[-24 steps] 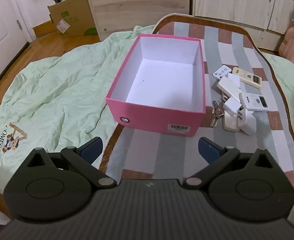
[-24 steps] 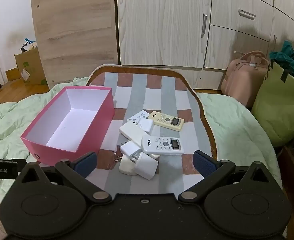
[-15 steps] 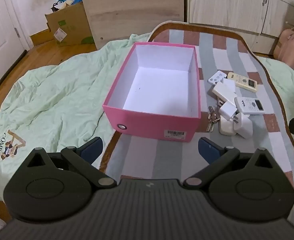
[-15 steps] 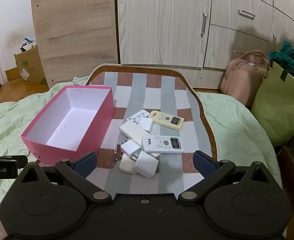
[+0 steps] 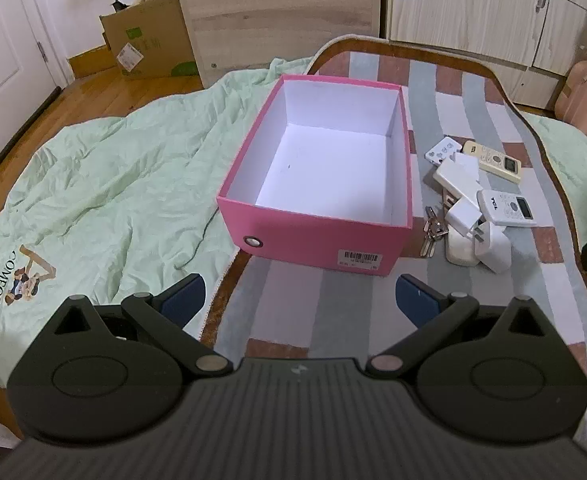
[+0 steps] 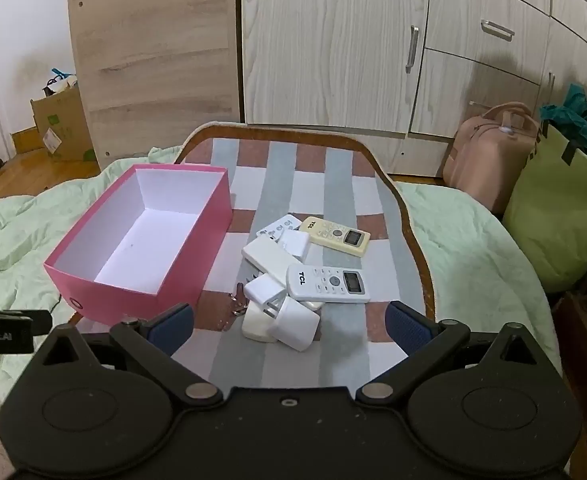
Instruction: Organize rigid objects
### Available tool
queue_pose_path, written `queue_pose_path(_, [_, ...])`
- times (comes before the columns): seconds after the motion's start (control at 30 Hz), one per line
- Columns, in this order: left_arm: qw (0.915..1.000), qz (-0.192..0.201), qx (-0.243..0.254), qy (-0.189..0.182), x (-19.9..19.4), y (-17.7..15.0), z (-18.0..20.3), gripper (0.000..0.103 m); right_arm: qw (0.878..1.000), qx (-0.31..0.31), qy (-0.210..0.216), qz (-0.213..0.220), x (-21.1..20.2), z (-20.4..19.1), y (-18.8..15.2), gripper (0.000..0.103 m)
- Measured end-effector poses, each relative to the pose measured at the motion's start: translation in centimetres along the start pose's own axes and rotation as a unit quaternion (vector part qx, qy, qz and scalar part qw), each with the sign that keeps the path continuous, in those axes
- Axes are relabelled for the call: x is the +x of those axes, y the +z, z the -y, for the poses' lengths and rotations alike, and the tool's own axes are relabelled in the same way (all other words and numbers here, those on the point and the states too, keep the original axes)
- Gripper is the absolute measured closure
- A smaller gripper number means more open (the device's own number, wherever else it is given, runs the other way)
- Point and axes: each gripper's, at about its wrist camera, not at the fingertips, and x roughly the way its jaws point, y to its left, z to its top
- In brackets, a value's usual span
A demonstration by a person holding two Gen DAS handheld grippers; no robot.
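An empty pink box with a white inside stands on a striped mat; it also shows in the right wrist view. To its right lies a pile: a white TCL remote, a cream remote, white chargers, a white power bank and keys. The pile also shows in the left wrist view. My left gripper is open and empty, in front of the box. My right gripper is open and empty, just short of the chargers.
A green quilt covers the bed around the mat. Wooden wardrobes stand behind. A pink bag and a green bag sit at the right. A cardboard box stands on the floor at the left.
Both grippers have drawn back a little from the box and the pile. Both stay open and empty. No object has moved.
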Motion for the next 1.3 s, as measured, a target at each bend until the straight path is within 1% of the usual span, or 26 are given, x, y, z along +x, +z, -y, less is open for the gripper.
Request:
queue_pose_path(0.2, [1.0000,0.002,0.002,-0.002,-0.1,-0.1,0.1,0.000,1.000,-0.007,0.007,-0.007,0.2,-0.2,-0.2,0.000])
queue_pose_path(0.4, [0.9997,0.000,0.015,0.017,0.3,-0.6,0.4,0.000,1.000,-0.011,0.011,-0.015,0.2,-0.6,-0.4,0.000])
queue_pose_path(0.73, [0.9998,-0.007,0.010,0.013,0.6,-0.9,-0.2,0.000,1.000,-0.013,0.011,-0.022,0.3,-1.0,-0.5,0.000])
queue_pose_path(1.17, [0.9998,-0.007,0.012,0.011,0.5,-1.0,-0.2,0.000,1.000,-0.015,0.011,-0.022,0.3,-1.2,-0.5,0.000])
queue_pose_path(1.3, [0.9996,-0.003,0.022,0.016,0.4,-1.2,0.2,0.000,1.000,-0.016,0.011,-0.023,0.3,-1.2,-0.5,0.000])
